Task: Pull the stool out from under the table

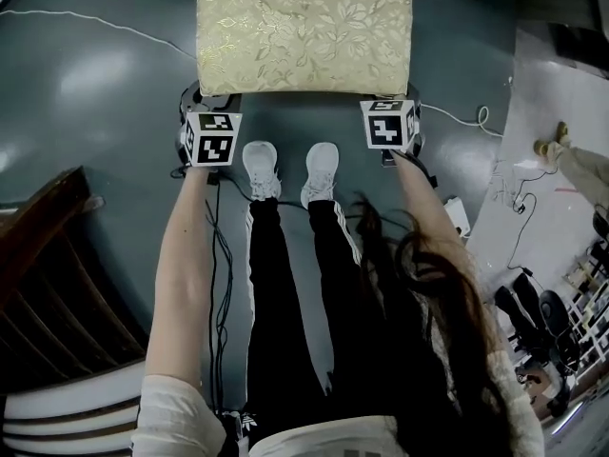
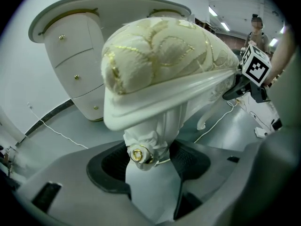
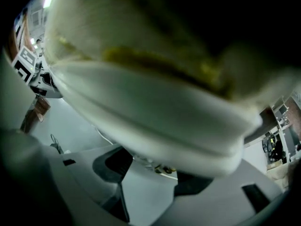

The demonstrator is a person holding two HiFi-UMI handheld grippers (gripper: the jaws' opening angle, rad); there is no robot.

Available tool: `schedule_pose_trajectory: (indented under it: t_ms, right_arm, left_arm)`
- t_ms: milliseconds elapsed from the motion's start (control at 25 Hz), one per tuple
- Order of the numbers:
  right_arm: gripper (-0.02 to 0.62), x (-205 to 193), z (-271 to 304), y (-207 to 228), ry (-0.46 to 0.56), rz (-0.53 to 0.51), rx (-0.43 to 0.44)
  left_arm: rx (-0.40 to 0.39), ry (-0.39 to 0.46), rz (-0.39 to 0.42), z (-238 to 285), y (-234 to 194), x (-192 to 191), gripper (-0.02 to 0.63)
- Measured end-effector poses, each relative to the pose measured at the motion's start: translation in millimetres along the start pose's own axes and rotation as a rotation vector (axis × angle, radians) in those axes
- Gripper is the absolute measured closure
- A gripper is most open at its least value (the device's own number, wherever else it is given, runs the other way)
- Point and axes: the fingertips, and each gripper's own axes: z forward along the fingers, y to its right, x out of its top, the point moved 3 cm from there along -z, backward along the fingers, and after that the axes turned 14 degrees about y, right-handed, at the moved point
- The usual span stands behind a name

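The stool (image 1: 304,31) has a gold leaf-patterned cushion and stands on the grey floor just beyond my shoes. My left gripper (image 1: 202,103) points down at its near left corner, my right gripper (image 1: 409,95) at its near right corner. In the left gripper view a white carved leg (image 2: 150,135) with a gold rosette fills the gap between the jaws of that gripper (image 2: 150,163), both pads against it. In the right gripper view the seat rim (image 3: 155,121) looms close, and the leg (image 3: 146,192) sits between the pads of the right gripper (image 3: 150,167).
A white dressing table (image 2: 75,55) with gold knobs stands behind the stool. A thin white cable (image 1: 95,22) runs across the floor. A dark wooden piece with a striped cushion (image 1: 57,284) is at my left. Cables and gear (image 1: 547,322) crowd the right. A person (image 2: 256,29) stands farther off.
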Motion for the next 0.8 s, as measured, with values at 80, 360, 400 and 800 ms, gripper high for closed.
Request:
schedule_pose_trajectory:
  t_ms: [80,360,400,800]
  right_arm:
    - [0.322,0.1,-2.0,-1.6,-0.002,0.024,0.002]
    - [0.304,16.0,-32.0,0.9,0.002,0.068,0.013]
    - [0.304,19.2,-39.5,2.0,0.002,0.069,0.012]
    - [0.304,79.9,-157.9,23.3,-0.012,0.178,-0.016]
  left_arm:
    - [0.005,-0.024,-0.002,0.8,0.6,-0.8,0.336]
    - [0.035,-0.041,-0.028,-25.6,-3.8,16.1,0.333]
    - [0.047,-0.045,-0.047,-33.2,-4.5,16.7,0.333]
    - [0.092,-0.089,-0.119,-133.4,-6.4,81.1,0.333]
